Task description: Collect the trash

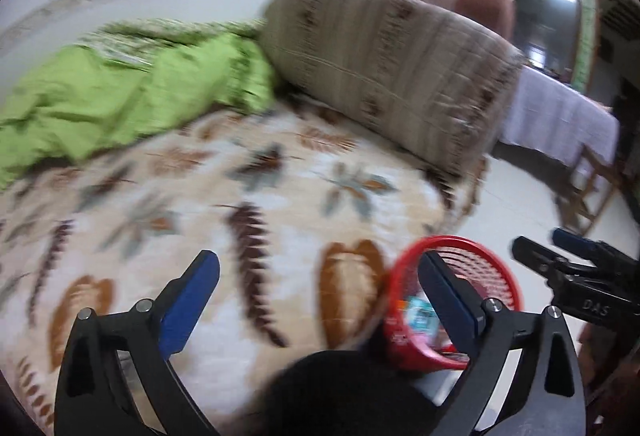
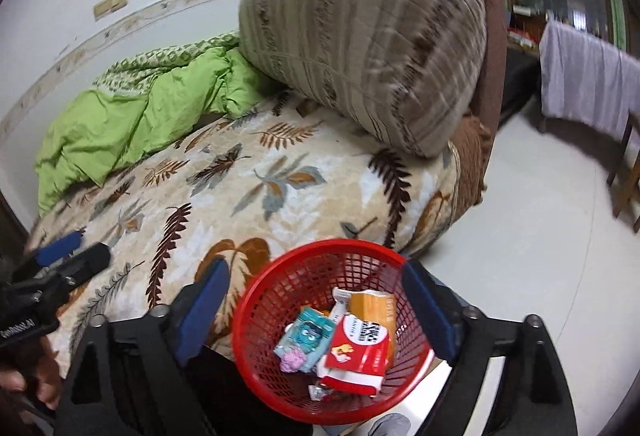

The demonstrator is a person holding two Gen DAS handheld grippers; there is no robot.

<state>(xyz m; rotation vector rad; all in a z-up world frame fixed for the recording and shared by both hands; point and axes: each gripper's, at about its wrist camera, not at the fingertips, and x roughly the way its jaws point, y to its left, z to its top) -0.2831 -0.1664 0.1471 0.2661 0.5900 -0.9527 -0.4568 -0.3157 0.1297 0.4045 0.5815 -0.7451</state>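
Trash [image 2: 352,340], a handful of packets and wrappers, lies heaped in the bottom of a red basket [image 2: 276,276] that stands on the floor just beside the bed's near corner. Seen from the right wrist, the right hand-held gripper [image 2: 316,310] hangs above that basket with its blue pads spread wide to either side of the rim, pinching nothing and touching nothing. In the left wrist view the left hand-held gripper [image 1: 320,304] is likewise spread wide and empty, over the leaf-patterned bedcover [image 1: 240,195], with the basket under its right finger. Judging by this, the drop-off step looks done: both hands are free and the packets are already in the basket. The next move, as I read it, calls for searching for more litter. None shows on the bedcover in either view, though the left wrist view is blurred, so the floor [image 2: 540,236] and the bed's far side need a look. Further back lie a crumpled green quilt [image 2: 132,115] and a big striped cushion [image 2: 368,55] leaning against the brown headboard [image 2: 488,35]; scraps could be hidden under either.
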